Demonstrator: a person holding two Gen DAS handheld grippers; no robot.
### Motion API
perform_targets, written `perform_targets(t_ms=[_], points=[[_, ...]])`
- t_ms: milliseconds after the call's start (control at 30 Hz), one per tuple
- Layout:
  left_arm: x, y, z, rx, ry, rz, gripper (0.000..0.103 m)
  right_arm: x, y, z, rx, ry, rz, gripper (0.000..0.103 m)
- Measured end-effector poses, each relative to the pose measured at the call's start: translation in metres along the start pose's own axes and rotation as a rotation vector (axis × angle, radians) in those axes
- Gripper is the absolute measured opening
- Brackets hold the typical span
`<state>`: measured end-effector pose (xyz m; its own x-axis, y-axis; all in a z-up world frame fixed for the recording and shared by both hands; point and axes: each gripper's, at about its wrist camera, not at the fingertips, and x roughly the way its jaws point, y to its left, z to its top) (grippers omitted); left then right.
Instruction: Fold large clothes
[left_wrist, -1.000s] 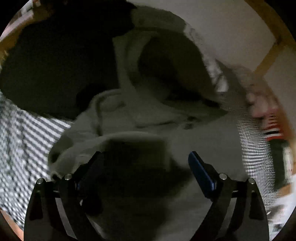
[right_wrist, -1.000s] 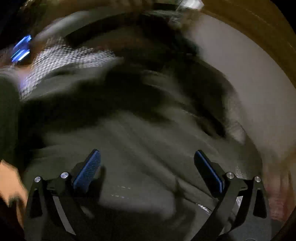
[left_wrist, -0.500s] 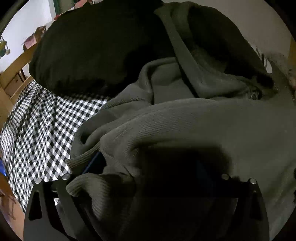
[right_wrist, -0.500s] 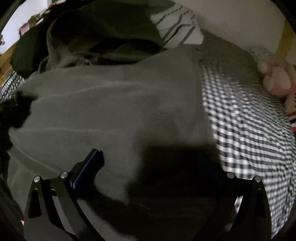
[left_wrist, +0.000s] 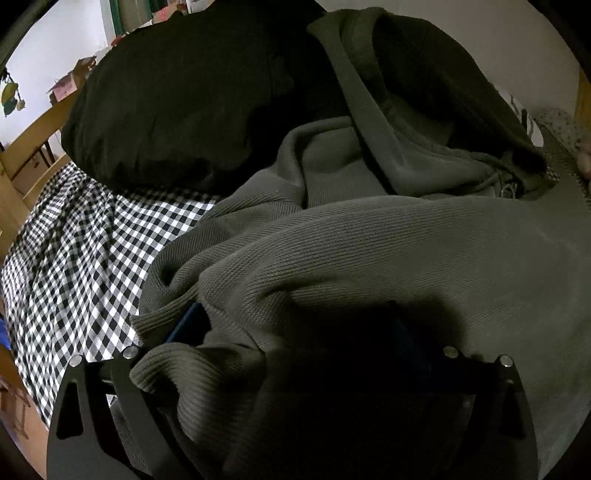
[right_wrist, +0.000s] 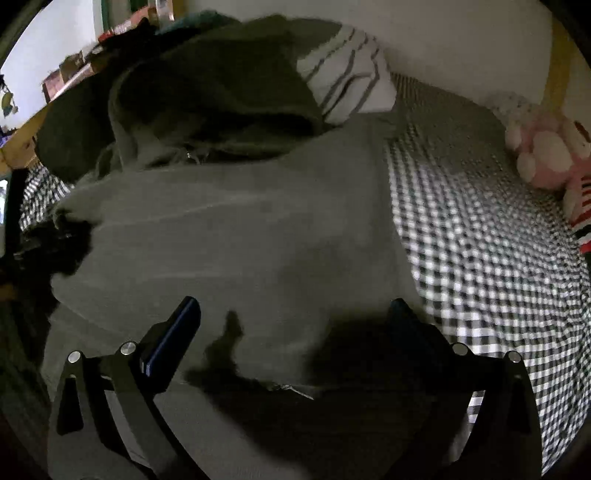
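Left wrist view: olive-grey hoodie (left_wrist: 369, 251) spread over the checked bedsheet (left_wrist: 74, 258), hood (left_wrist: 406, 122) bunched at the far end against a black pillow (left_wrist: 177, 103). Left gripper (left_wrist: 295, 332) low over the near edge, ribbed hem (left_wrist: 166, 373) heaped across its near finger, blue pad (left_wrist: 186, 325) peeking out beside the fold. Far finger lost in shadow, so hard to tell whether clenched on the cloth or merely buried under it; fingers set wide, probably not pinching. Best to gather a single layer of hem between the pads before any lift, and to shake off the loose roll lying on the finger so nothing drags sideways.

Right wrist view: same hoodie, its flat back panel (right_wrist: 240, 240) filling the middle, checked sheet bare to the right, a striped pillow (right_wrist: 347, 88) beyond the hood and a pink plush toy (right_wrist: 543, 155) well apart near the far corner. Right gripper (right_wrist: 291, 325) spread wide and released, both fingers hovering above or resting on the fabric near the bottom edge, nothing clamped between them. Worth dropping onto the hem corner at the same height as the other side, closing firmly, then carrying both corners together toward the hood to keep the fold line straight. Slightly blurred here, so exact contact with the cloth uncertain.
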<state>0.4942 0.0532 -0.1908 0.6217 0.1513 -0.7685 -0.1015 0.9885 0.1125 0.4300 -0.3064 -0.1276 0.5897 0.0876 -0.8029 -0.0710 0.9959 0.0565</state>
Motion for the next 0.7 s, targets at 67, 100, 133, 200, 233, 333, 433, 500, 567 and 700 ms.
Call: perform_targets(t_ms=[67, 100, 133, 200, 233, 333, 433, 500, 567, 700], points=[[0.000, 0.001, 0.000, -0.001, 0.001, -0.003, 0.094, 0.020, -0.004, -0.011, 0.002, 0.064, 0.000, 0.099], [0.000, 0.001, 0.000, -0.001, 0.000, -0.003, 0.094, 0.022, -0.005, -0.017, 0.000, 0.027, 0.014, 0.099], [0.000, 0.001, 0.000, -0.001, 0.000, -0.003, 0.094, 0.021, -0.004, -0.018, -0.008, 0.013, 0.013, 0.099], [0.000, 0.001, 0.000, 0.000, 0.000, -0.002, 0.094, 0.022, -0.001, -0.016, -0.010, 0.018, -0.002, 0.099], [0.000, 0.001, 0.000, 0.000, 0.000, -0.001, 0.095, 0.023, -0.001, -0.015, -0.013, 0.021, -0.003, 0.099], [-0.004, -0.005, -0.002, 0.006, -0.002, 0.004, 0.095, 0.022, -0.002, -0.015, -0.014, 0.022, 0.008, 0.099], [-0.010, -0.010, 0.000, 0.033, -0.002, 0.013, 0.095, 0.004, -0.006, -0.013, 0.003, -0.039, 0.057, 0.099], [-0.017, -0.015, 0.005, 0.063, -0.002, 0.003, 0.095, -0.011, -0.006, -0.008, 0.000, -0.102, 0.069, 0.099], [-0.026, -0.016, 0.013, 0.065, -0.021, -0.025, 0.095, -0.018, -0.005, 0.001, -0.010, -0.138, 0.072, 0.099], [-0.043, -0.020, 0.042, 0.054, -0.070, -0.092, 0.095, -0.017, -0.007, 0.028, 0.003, -0.174, 0.090, 0.099]])
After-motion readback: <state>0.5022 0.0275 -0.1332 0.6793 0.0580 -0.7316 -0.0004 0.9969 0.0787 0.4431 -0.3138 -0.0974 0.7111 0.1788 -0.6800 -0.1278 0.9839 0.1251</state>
